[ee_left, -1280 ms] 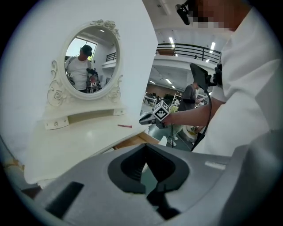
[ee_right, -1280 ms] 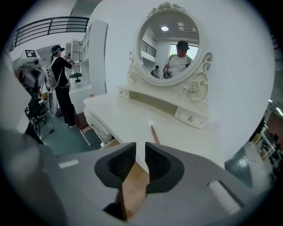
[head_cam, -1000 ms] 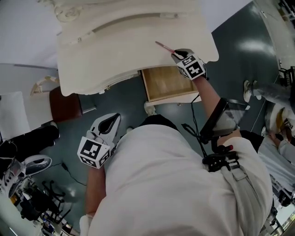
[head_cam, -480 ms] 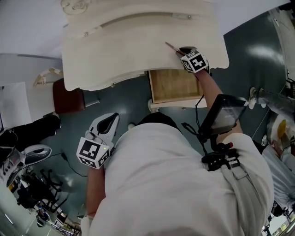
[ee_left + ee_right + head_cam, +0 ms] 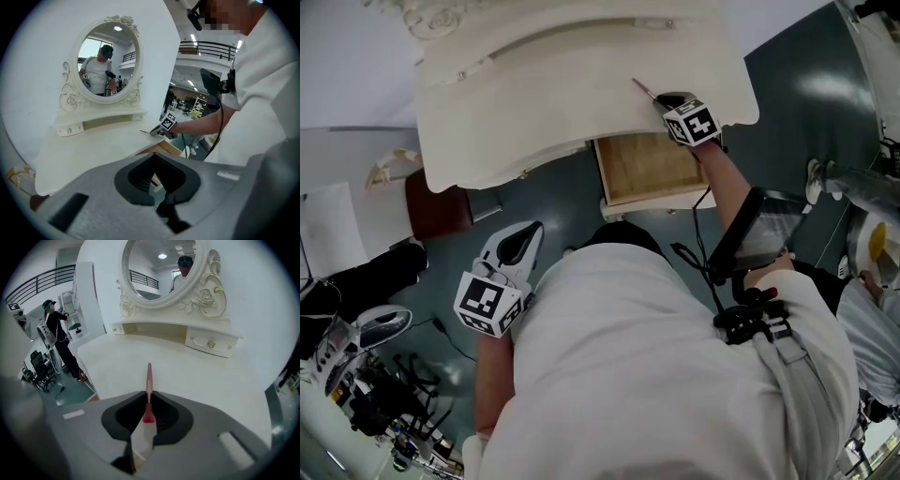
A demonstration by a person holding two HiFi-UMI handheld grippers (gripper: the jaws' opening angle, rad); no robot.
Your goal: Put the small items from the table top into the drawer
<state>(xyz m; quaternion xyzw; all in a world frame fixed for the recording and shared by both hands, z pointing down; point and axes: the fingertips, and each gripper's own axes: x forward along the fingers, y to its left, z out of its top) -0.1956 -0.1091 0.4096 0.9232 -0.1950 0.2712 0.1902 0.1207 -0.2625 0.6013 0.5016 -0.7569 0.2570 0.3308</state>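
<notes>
A: Entry one, right claw (image 5: 662, 99)?
B: Clamped on a stick (image 5: 149, 377), thin and pink. Red lower end pinched between the jaws, the rest pointing forward out of them.

A: Location of stick?
B: Over the desk (image 5: 534, 103), near its front right edge, tip aimed toward the back of the top. Touching the surface or held just above it: cannot tell.

A: Entry two, left claw (image 5: 523, 242)?
B: Jaws together, nothing between them. Held low at the person's left side, over the floor (image 5: 544, 202), well apart from the desk and from the right claw.

A: Entry three, drawer (image 5: 647, 169)?
B: Pulled open under the right part of the desk, just below the right claw. Bare wooden bottom on show in the head view, no item seen inside.

A: Other fixtures?
B: Oval mirror (image 5: 105, 61) in a white carved frame, upright at the back of the desk. Low shelf beneath it, with a knobbed compartment (image 5: 211, 344) at its right end. Desk top otherwise pale and plain in all three views.

A: Background?
B: One person in black (image 5: 56, 333), standing far off to the left in the right gripper view.
</notes>
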